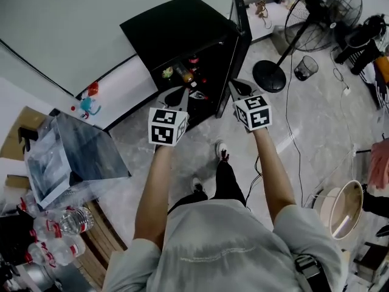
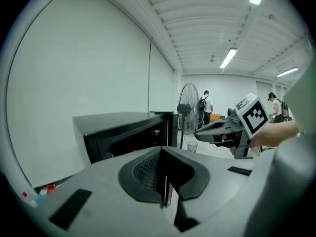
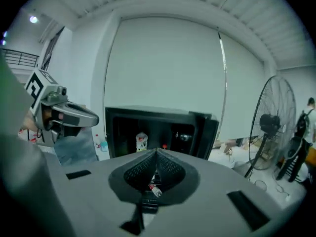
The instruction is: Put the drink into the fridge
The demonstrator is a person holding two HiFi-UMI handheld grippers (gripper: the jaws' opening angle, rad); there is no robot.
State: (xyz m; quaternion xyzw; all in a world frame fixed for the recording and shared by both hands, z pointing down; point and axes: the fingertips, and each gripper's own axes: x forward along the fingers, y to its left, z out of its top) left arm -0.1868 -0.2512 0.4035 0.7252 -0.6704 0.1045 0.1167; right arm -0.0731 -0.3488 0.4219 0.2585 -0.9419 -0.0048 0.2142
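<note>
The jaws of the left gripper point(image 1: 177, 95) and the right gripper point(image 1: 237, 87) are pressed together, and nothing is held. A drink point(image 3: 141, 142) is seen inside the open fridge point(image 1: 176, 26). More bottles point(image 1: 61, 222) are seen well apart from it. The door point(image 1: 240, 32) could be bumped if the grippers are swung carelessly.

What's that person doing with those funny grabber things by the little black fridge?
A person stands at the black fridge, its door open, holding the left gripper and right gripper up before it. Both have jaws shut on nothing. A bottle sits inside the fridge, and more bottles lie to the person's left.
</note>
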